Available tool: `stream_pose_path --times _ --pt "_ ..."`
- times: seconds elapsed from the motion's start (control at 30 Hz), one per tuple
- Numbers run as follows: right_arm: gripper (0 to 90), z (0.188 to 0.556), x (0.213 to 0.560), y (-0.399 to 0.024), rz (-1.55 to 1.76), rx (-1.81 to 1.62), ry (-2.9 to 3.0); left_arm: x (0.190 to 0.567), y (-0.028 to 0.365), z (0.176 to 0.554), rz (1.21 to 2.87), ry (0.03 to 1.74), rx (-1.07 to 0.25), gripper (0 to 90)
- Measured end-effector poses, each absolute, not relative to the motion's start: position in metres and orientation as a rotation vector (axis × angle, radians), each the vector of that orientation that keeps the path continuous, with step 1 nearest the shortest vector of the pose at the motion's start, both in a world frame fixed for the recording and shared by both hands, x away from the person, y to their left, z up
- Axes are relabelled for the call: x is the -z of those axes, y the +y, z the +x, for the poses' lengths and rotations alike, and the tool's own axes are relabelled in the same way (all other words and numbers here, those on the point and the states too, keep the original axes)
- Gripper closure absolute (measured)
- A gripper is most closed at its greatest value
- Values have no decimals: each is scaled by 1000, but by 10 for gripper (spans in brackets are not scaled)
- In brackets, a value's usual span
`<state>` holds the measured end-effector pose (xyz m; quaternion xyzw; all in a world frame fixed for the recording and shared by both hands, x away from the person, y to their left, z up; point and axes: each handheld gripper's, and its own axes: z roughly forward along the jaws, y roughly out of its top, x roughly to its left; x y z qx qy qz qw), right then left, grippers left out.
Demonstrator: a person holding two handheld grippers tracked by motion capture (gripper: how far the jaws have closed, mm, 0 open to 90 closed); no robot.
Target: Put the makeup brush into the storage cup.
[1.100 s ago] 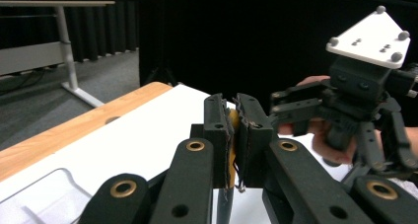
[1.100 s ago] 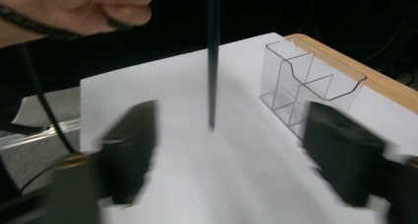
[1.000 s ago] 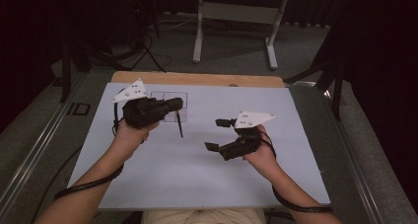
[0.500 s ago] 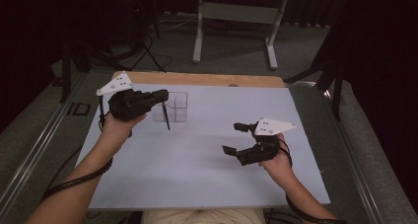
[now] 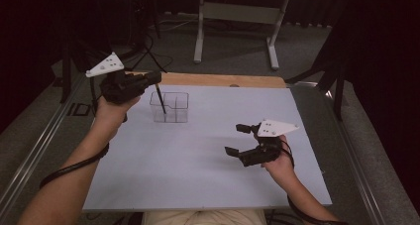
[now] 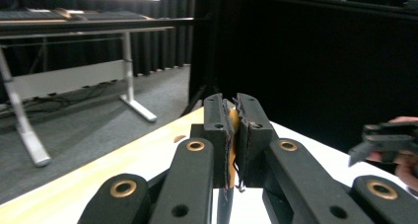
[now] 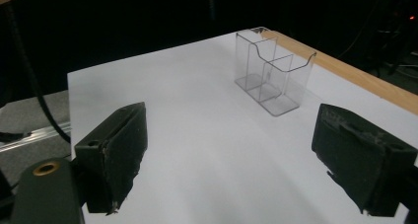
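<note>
My left gripper (image 5: 156,78) hovers at the table's far left, shut on a thin dark pen (image 5: 160,99) that hangs tip-down over the left side of a clear plastic compartment holder (image 5: 172,106). In the left gripper view the jaws (image 6: 232,104) press together on the pen's yellowish shaft (image 6: 232,128). My right gripper (image 5: 235,140) is low over the white table near the right front, open, with nothing between its fingers. In the right gripper view the clear plastic compartment holder (image 7: 274,73) stands beyond the spread jaws (image 7: 231,150).
A white sheet (image 5: 208,150) covers the table, with a wooden strip (image 5: 223,80) along its far edge. A grey metal stand (image 5: 237,17) is on the floor behind. Metal rails (image 5: 34,150) run along both sides.
My left gripper has carried the pen left and farther away, up over the holder. My right gripper has drifted right and toward the near edge, staying open.
</note>
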<state>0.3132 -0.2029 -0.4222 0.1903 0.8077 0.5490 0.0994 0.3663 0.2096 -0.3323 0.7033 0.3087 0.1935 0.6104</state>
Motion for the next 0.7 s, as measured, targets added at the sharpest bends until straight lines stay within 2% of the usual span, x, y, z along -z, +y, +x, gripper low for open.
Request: stream_pose_path --times 0.37,0.7 --pt "139 315 424 -205 574 -1618 2385 325 210 394 1629 731 -486 856" --pt "140 317 427 -206 588 -1622 2405 337 212 415 1648 777 -567 855"
